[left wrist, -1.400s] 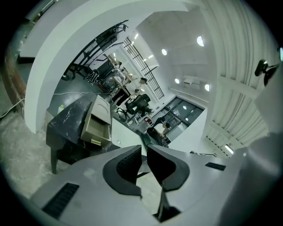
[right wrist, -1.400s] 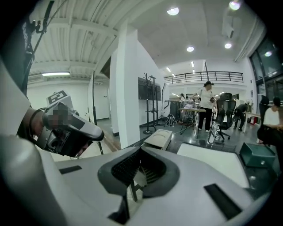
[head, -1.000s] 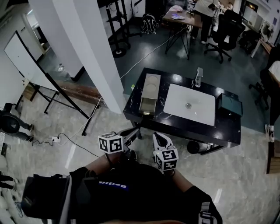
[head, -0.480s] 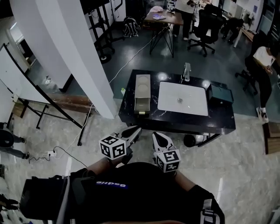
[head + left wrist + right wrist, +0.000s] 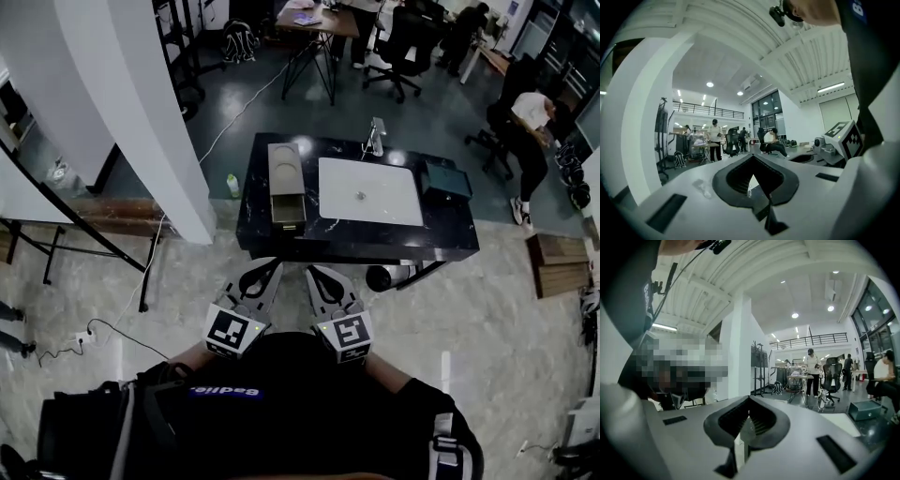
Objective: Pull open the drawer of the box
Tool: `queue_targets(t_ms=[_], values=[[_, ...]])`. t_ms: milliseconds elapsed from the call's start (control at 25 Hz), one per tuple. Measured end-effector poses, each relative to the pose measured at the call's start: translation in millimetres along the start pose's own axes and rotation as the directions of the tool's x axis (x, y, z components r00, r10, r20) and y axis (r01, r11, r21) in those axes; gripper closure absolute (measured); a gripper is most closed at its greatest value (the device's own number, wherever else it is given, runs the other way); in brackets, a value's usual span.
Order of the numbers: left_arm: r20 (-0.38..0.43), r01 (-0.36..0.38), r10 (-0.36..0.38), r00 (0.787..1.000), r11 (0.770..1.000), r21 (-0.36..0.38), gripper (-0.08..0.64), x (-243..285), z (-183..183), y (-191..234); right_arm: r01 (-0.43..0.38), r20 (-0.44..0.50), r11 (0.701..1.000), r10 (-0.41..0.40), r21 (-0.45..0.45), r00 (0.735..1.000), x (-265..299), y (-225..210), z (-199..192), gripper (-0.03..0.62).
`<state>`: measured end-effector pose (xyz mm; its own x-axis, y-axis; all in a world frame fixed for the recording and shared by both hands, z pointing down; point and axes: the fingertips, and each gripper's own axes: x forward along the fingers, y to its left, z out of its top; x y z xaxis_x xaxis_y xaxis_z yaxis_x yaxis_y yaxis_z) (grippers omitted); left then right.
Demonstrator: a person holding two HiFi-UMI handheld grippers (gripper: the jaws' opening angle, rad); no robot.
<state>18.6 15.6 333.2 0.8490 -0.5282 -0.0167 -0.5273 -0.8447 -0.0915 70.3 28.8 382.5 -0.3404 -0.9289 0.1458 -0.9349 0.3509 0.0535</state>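
The box (image 5: 286, 178) has shifted left, ahead of left gripper (image 5: 270, 267) and right gripper (image 5: 315, 273), jaws closed.

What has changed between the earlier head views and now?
Only the view shifted: the table and the box on it now sit higher and further left in the head view. The left gripper and right gripper stay close to the body, short of the table. Nothing was gripped or released; both pairs of jaws stay together, empty.

Left gripper (image 5: 270, 267), right gripper (image 5: 314, 272): jaws together, empty.
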Motion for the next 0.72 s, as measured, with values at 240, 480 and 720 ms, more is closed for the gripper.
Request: queue_targets(t_ms=[240,480,720], values=[[-0.001,0.055,-0.055,0.998,0.989,0.134,0.558,-5.6,4.4,-10.1,0.011,0.027,0.999,-0.010,-0.040,1.000,1.2,13.2,10.3,0.592],[-0.017,0.066,-0.064,0.998,0.994,0.092,0.558,-10.2,-7.3,-10.9,-0.048,0.052,0.997,0.051,-0.068,0.997,6.6,29.5,13.0,0.592],[-0.024,0.070,-0.069,0.997,0.993,0.090,0.558,-11.3,-7.6,-13.1,-0.066,0.058,0.996,0.069,-0.065,0.996,7.4,31.9,15.5,0.592]])
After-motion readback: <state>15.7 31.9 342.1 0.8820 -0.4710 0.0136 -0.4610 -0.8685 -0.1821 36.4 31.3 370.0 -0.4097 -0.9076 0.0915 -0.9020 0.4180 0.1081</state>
